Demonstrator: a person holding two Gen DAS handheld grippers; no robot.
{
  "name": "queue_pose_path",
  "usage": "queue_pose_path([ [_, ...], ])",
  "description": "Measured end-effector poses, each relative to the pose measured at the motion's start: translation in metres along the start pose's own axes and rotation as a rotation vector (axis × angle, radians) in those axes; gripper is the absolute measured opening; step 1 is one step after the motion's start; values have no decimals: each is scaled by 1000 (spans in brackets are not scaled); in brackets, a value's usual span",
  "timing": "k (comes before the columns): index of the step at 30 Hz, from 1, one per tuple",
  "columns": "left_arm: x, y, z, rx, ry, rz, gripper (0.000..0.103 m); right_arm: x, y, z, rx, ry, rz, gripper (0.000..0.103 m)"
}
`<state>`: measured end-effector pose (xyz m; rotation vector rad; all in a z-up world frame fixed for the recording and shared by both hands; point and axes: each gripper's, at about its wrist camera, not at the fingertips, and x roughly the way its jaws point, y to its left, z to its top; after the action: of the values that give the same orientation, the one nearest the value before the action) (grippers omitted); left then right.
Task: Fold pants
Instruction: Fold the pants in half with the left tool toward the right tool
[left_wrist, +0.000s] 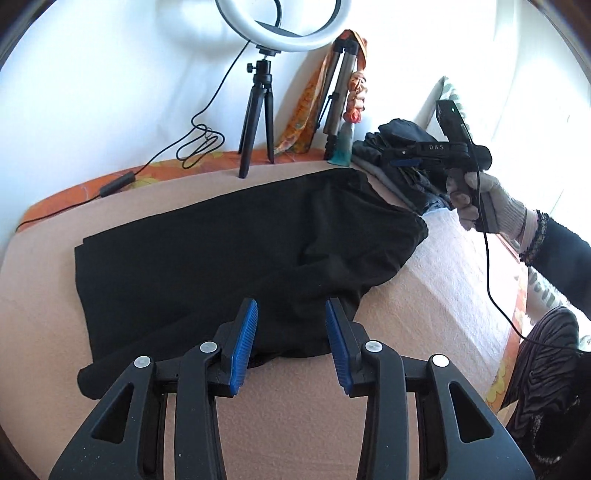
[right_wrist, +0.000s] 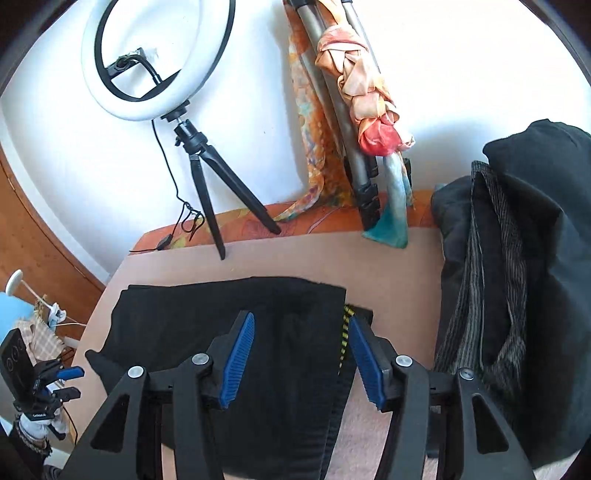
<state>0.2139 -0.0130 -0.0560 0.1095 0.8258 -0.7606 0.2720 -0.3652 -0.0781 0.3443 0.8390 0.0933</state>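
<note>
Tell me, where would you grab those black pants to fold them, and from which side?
Probably the near edge of the black pants, where a loose flap hangs toward the left gripper. Its open fingers already sit either side of that flap, so coming in low from the front, along the tabletop, looks easiest. The right gripper could pinch the waistband edge likewise.

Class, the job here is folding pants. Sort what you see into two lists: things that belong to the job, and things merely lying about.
Belongs to the job:
black pants, spread on the table
left gripper, jaws open
right gripper, jaws open
table

Just lying about:
ring light on its tripod
folded grey tripod
knotted scarf
pile of dark clothes
</note>
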Motion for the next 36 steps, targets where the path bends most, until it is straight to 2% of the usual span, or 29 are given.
queue_pose_path([
  [5,18,-2,-6,24,53,24,36,49,-5,22,16,49,-38,61],
  [8,14,1,-12,21,55,23,36,72,-12,23,22,82,-53,67],
  [10,9,7,-13,4,42,28,36,86,-18,20,35,108,-50,67],
  [12,1,14,-12,-24,18,33,36,90,-21,16,50,115,-32,57],
  [13,-4,19,-11,-38,7,37,36,90,-21,15,50,111,-13,36],
  [14,-8,24,-10,-51,-5,44,36,89,-20,14,48,113,-3,30],
  [17,-22,40,-10,-88,-35,93,36,83,-13,13,0,111,-20,25],
  [20,-35,59,-12,-143,-64,134,36,75,-9,13,-43,116,-86,25],
  [23,-47,81,-17,-222,-92,159,36,71,-14,15,-55,120,-174,25],
  [25,-51,92,-21,-269,-99,164,36,75,-14,14,-72,135,-186,25],
  [27,-52,101,-24,-301,-95,195,36,78,-9,13,-93,149,-198,29],
  [29,-50,110,-28,-349,-80,208,36,79,-1,14,-129,159,-248,37],
  [30,-49,114,-30,-376,-76,201,36,77,3,15,-143,152,-264,39],
  [32,-48,119,-35,-412,-74,185,36,66,11,16,-161,119,-274,51],
  [36,-44,129,-41,-493,-77,144,42,31,45,8,-237,31,-277,56],
])
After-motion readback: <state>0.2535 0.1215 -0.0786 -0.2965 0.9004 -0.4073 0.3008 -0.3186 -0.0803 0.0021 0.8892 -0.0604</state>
